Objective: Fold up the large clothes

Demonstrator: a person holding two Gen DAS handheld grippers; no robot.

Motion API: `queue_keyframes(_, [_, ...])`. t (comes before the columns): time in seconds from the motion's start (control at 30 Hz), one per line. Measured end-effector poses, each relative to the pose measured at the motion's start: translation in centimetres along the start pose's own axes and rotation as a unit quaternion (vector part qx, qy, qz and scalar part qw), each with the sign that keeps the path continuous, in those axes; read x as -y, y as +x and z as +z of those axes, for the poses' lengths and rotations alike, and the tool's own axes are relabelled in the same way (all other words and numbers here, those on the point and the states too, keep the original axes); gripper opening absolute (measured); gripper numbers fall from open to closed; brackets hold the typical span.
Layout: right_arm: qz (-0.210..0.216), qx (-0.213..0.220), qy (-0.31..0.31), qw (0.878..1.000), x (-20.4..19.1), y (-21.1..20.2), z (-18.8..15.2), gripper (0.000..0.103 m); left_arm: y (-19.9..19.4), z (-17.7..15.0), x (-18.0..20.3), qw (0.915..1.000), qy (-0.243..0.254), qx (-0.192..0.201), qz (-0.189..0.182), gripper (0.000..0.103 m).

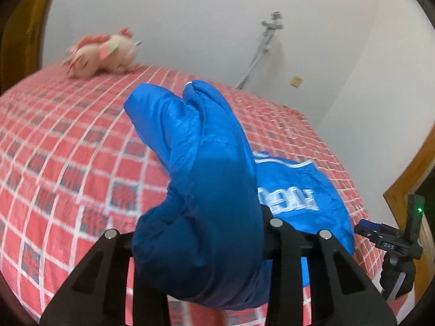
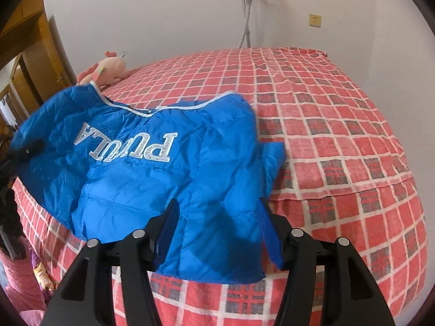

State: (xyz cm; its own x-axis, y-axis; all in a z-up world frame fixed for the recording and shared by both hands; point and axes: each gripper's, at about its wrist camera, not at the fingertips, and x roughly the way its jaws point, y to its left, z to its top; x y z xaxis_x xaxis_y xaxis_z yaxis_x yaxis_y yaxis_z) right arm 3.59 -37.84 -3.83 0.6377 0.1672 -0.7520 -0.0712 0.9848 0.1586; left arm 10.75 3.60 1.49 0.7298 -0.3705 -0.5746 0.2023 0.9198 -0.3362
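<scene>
A blue puffer jacket [image 2: 152, 179] with silver letters lies on the red checked bed [image 2: 339, 125], near the front edge. In the left wrist view, a thick fold of the jacket [image 1: 201, 179], likely a sleeve, is bunched up and lifted in my left gripper [image 1: 206, 244], which is shut on it. In the right wrist view, my right gripper [image 2: 217, 233] stands wide around the jacket's near hem, its fingers [image 2: 168, 231] on either side of the cloth, not closed. The right gripper also shows in the left wrist view [image 1: 391, 241] at the right edge.
A pink plush toy [image 1: 100, 54] lies at the far left of the bed, near the white wall. A metal pole [image 2: 246, 8] leans on the wall behind the bed. Wooden doors [image 2: 35, 62] stand at the left. Bare bedspread stretches to the right.
</scene>
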Motion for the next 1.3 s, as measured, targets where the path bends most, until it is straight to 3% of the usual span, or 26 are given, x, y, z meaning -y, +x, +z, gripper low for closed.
queue_keyframes(0.27, [0.003,0.000,0.004,1.000,0.7,-0.3,-0.4,0.058,1.7,0.1,9.1,0.9948,0.097,-0.011,-0.029,0.032])
queue_keyframes(0.5, [0.005,-0.004,0.006,1.000,1.5,-0.2,-0.9,0.058,7.5,-2.3,14.7,0.9839,0.149,-0.083,-0.054,0.034])
queue_keyframes(0.67, [0.006,-0.011,0.010,1.000,2.0,0.2,-1.3,0.058,11.4,-4.7,14.8,0.9774,0.150,-0.129,-0.075,0.036])
queue_keyframes(0.97, [0.011,-0.021,0.009,1.000,1.9,0.9,-1.4,0.058,12.3,-5.6,14.9,0.9758,0.154,-0.130,-0.086,0.038])
queue_keyframes(1.03, [0.007,-0.014,0.012,1.000,2.0,0.5,-1.1,0.059,11.6,-5.3,15.1,0.9741,0.158,-0.130,-0.095,0.045])
queue_keyframes(1.13, [0.006,-0.007,0.015,1.000,2.2,-0.1,-0.6,0.060,10.0,-5.0,15.6,0.9717,0.151,-0.132,-0.125,0.066])
queue_keyframes(1.3, [0.019,-0.003,0.022,1.000,2.5,-0.7,1.0,0.062,6.3,-3.6,15.7,0.9715,0.143,-0.111,-0.153,0.071])
